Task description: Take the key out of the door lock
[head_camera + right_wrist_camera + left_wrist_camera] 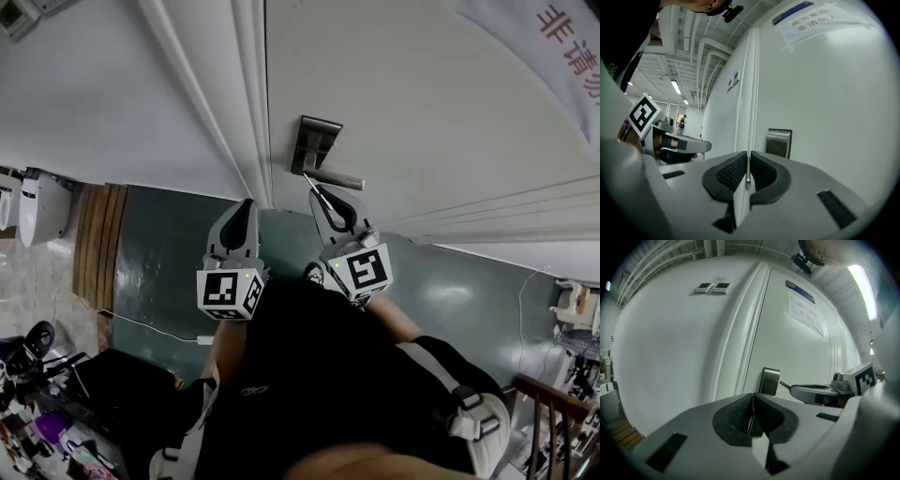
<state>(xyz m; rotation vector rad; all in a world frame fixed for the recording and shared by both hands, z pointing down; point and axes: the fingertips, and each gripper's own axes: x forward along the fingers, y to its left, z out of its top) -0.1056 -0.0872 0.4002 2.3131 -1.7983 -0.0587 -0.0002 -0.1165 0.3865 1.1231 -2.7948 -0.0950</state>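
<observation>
The right gripper (748, 159) pinches the thin key (785, 385), near the lock plate (314, 141). The left gripper (753, 401) is closed and empty. With such a small pinch, the key might slip and fall.

The head view looks steeply down the door (422, 112) from above. Both gripper views face it closely, sharing its lock plate (769, 381).

Brushed metal lock plate (317, 142), smooth matt door (422, 112), shiny metal key (747, 176) between the right gripper's (748, 154) ribbed matt pads (730, 173).
</observation>
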